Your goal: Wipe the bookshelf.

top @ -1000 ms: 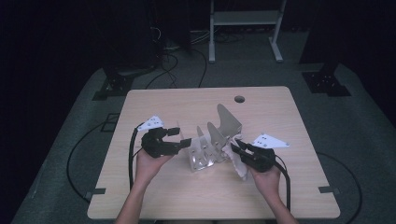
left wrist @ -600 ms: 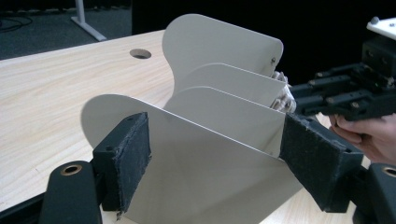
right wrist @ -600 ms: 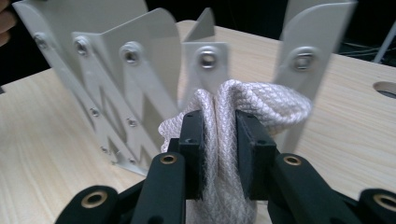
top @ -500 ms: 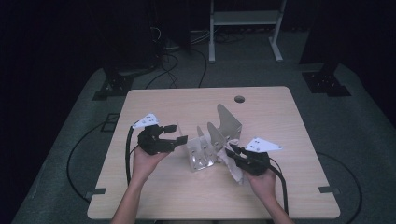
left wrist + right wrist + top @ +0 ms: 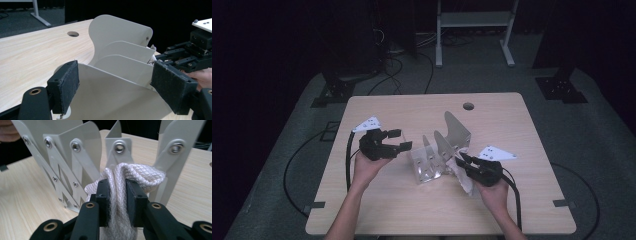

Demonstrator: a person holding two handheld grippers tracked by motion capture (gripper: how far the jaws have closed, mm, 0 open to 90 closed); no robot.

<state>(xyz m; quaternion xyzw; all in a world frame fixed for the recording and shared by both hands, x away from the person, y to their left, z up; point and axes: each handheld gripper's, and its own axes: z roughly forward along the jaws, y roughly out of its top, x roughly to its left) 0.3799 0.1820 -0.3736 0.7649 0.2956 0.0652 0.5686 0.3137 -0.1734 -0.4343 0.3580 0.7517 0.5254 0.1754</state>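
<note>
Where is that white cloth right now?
The white cloth is pinched in the right gripper, pressed against the right side of the metal folding rack at the table's middle.

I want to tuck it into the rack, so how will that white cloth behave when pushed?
Probably floppy: the white cloth bunches and folds where the right gripper pinches it. Likely light, and the quilted weave should grip rather than slip. It may snag on the metal rack.

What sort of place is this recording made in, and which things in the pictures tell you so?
Probably a lab or recording studio, not a home. A bare wooden table with a cable hole stands on grey carpet among dark surroundings; cables trail across the floor, and a metal stand frame waits behind.
</note>
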